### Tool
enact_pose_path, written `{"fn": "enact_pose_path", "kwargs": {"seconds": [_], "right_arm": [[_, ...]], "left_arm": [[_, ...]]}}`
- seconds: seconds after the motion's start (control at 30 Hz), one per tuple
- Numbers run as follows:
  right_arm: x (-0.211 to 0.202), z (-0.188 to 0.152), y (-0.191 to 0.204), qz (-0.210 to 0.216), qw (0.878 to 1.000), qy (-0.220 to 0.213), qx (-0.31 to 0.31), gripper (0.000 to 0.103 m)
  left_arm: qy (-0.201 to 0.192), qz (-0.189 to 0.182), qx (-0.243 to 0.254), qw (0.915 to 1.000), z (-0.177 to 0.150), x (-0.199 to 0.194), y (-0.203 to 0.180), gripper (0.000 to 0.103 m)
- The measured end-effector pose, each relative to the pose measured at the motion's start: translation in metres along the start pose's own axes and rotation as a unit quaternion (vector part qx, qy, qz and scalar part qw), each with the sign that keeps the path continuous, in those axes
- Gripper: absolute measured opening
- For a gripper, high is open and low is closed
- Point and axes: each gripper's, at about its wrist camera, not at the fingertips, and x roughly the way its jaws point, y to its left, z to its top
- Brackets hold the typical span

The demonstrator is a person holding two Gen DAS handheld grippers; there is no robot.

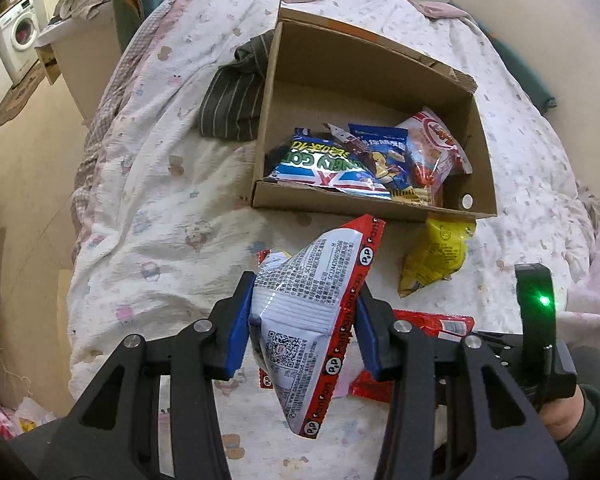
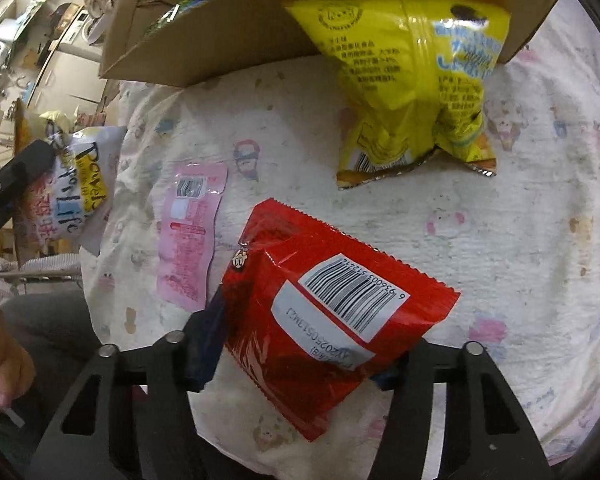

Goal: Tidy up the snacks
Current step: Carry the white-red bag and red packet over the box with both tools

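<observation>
Item one: the left hand-held gripper (image 1: pixel 304 320) is clamping a white packet (image 1: pixel 308 312) with red edges between its blue pads, holding it in the air above the bed (image 1: pixel 160 208), short of the box.

Item two: the right hand-held gripper (image 2: pixel 300 344) is standing partly open around a red packet (image 2: pixel 332 320) with a white barcode label. The left blue pad is touching the packet's edge; the right pad is hidden behind it, so a firm grip cannot be told. The packet is lying on the quilt.

Item three: a cardboard box (image 1: pixel 364 76) is sitting open on the bed, holding several packets bunched toward its near wall: a blue-and-green one (image 1: pixel 320 164), a blue one (image 1: pixel 384 148) and a clear red-printed one (image 1: pixel 436 148).

Item four: a yellow packet (image 2: pixel 412 92) is leaning against the outside of the box's near wall, its lower end on the quilt.

Item five: a pink packet (image 2: pixel 192 236) is lying flat on the quilt, left of the red packet and apart from it.

Item six: a striped dark cloth (image 1: pixel 236 92) is lying crumpled against the box's left wall.

Item seven: a washing machine (image 1: pixel 18 36) is standing in the far background.
</observation>
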Motion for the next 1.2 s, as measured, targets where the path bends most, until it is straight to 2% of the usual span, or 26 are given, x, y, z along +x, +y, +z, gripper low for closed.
{"fn": "enact_pose_path", "kwargs": {"seconds": [0.03,0.13,0.47,0.6,0.8,1.0,1.2], "right_arm": [[-0.004,-0.001,0.0,0.004,1.0,-0.006,-0.005,0.049],[-0.024,-0.007,-0.002,0.021,0.999,-0.033,-0.019,0.044],[-0.106,-0.021,-0.026,0.078,0.982,-0.169,-0.024,0.041],[-0.142,-0.018,-0.032,0.073,0.976,-0.205,-0.026,0.041],[-0.182,0.01,-0.025,0.08,0.96,-0.267,-0.011,0.041],[-0.185,0.046,-0.021,0.097,0.954,-0.285,0.006,0.041],[-0.184,0.081,-0.012,0.092,0.952,-0.293,0.003,0.041]], "left_arm": [[-0.001,-0.002,0.001,1.0,0.0,0.0,-0.002,0.042],[-0.003,-0.005,0.007,1.0,0.0,-0.001,-0.008,0.042],[-0.022,-0.007,0.016,0.9996,0.004,-0.005,-0.031,0.042],[-0.052,-0.007,0.019,0.9985,0.019,-0.028,-0.036,0.042],[-0.087,0.013,0.052,0.9948,0.054,-0.052,-0.048,0.042],[-0.089,0.007,0.058,0.9943,0.079,-0.048,-0.052,0.042],[-0.096,0.005,0.065,0.9932,0.096,-0.037,-0.058,0.042]]}}
